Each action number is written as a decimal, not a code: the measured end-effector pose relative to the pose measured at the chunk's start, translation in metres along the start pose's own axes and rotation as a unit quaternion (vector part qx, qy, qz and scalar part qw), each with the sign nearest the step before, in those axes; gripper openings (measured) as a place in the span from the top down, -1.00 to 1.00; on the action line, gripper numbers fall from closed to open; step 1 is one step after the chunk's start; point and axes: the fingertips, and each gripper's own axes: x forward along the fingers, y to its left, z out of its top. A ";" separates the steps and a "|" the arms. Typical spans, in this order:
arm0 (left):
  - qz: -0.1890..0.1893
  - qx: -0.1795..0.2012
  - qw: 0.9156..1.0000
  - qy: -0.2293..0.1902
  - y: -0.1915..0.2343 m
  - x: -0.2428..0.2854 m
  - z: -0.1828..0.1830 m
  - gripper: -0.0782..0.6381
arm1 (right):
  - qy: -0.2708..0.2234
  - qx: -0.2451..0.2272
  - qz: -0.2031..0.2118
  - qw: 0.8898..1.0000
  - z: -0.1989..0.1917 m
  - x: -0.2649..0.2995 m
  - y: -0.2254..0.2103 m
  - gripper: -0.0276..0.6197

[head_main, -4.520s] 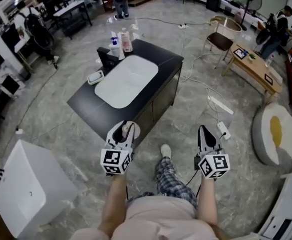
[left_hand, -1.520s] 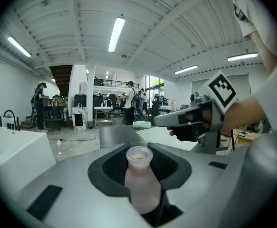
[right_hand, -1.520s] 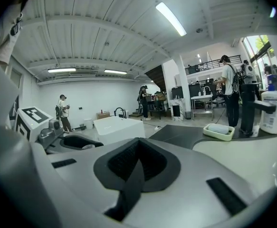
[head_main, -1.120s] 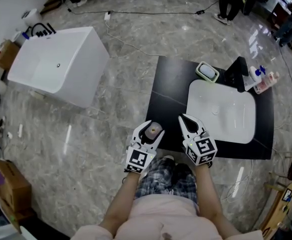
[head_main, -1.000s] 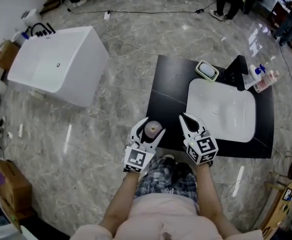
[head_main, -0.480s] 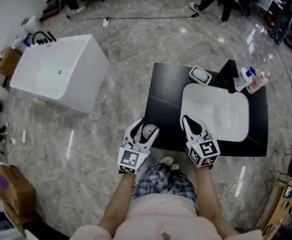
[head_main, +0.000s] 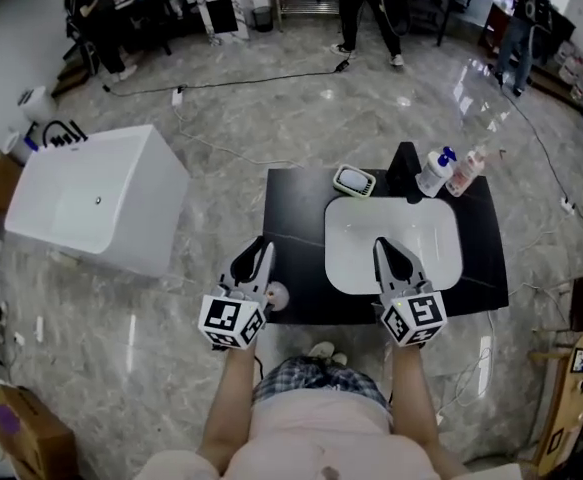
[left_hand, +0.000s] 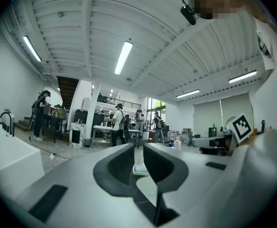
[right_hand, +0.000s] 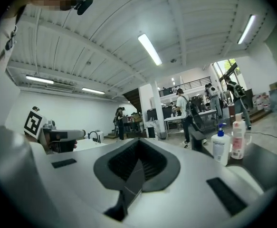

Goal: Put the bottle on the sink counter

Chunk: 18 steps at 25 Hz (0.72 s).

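The bottle (head_main: 275,295), seen from above as a small pale round top, stands at the front left corner of the black sink counter (head_main: 293,218). My left gripper (head_main: 254,251) hovers just left of it, apart from it. Its jaws are closing to a narrow gap with nothing between them; in the left gripper view (left_hand: 138,148) only the far soap dish shows through the gap. My right gripper (head_main: 384,247) is shut and empty over the front of the white basin (head_main: 421,238); its jaws meet at the tips in the right gripper view (right_hand: 139,144). Neither gripper view shows the bottle.
A green soap dish (head_main: 353,181), a black faucet (head_main: 404,161) and two dispenser bottles (head_main: 436,172) (head_main: 468,171) stand along the counter's back edge. A white bathtub (head_main: 91,198) sits on the floor to the left. People stand at the far tables.
The bottle was between my left gripper's jaws; now it stands free on the counter corner. The left jaws have narrowed and drawn back to its left. The head view has shifted.
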 end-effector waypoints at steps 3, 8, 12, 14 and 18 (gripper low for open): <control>-0.007 0.010 1.000 0.001 -0.008 0.012 0.018 0.63 | -0.021 0.002 -0.030 0.999 0.021 -0.020 -0.022 0.87; -0.022 0.025 0.999 -0.017 -0.022 0.029 0.043 0.70 | -0.048 -0.001 -0.075 0.996 0.045 -0.051 -0.053 0.87; -0.033 0.029 0.999 -0.024 -0.032 0.038 0.048 0.70 | -0.062 0.001 -0.101 0.993 0.048 -0.071 -0.069 0.87; -0.037 0.027 0.999 -0.028 -0.034 0.040 0.048 0.70 | -0.064 0.002 -0.113 0.992 0.047 -0.079 -0.076 0.87; -0.045 0.020 0.998 -0.029 -0.036 0.043 0.049 0.70 | -0.070 -0.001 -0.142 0.987 0.055 -0.091 -0.089 0.87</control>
